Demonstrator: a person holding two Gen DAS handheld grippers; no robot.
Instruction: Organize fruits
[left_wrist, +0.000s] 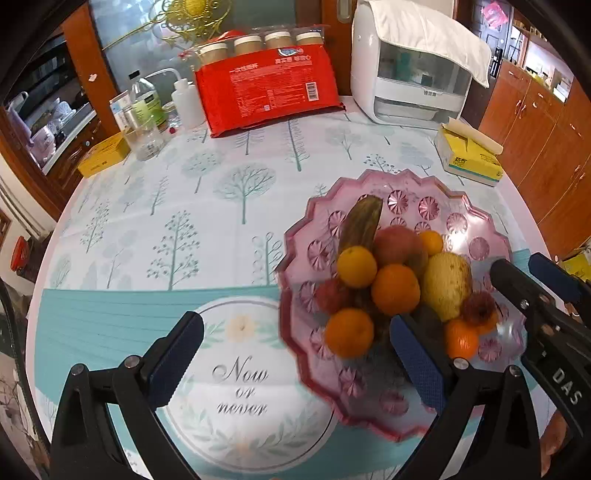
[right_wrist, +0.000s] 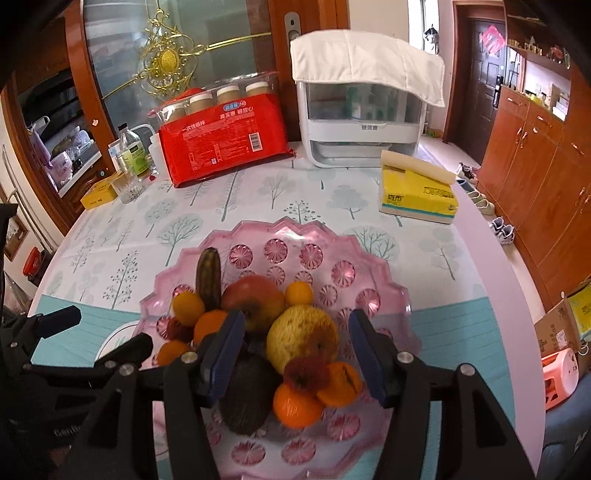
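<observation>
A pink scalloped glass plate (right_wrist: 369, 251) (left_wrist: 461, 206) holds a heap of fruit. In it are a dark banana (right_wrist: 208, 273), a red apple (right_wrist: 255, 295), a yellow pear-like fruit (right_wrist: 303, 332), a dark avocado (right_wrist: 247, 398), several oranges (right_wrist: 295, 406) and a red lychee-like fruit (right_wrist: 306, 373). My right gripper (right_wrist: 295, 321) hovers open over the heap. The yellow fruit lies between its fingers, with gaps on both sides. My left gripper (left_wrist: 295, 328) stands wide open over the plate's left rim, beside an orange (left_wrist: 349, 332), gripping nothing.
At the back of the round table stand a red pack of paper cups (right_wrist: 229, 144) and a white appliance (right_wrist: 362, 129) under a cloth. A yellow tissue box (right_wrist: 417, 192) lies to the right, with bottles and a glass (right_wrist: 127, 188) at the left. Wooden cabinets (right_wrist: 535, 177) line the right.
</observation>
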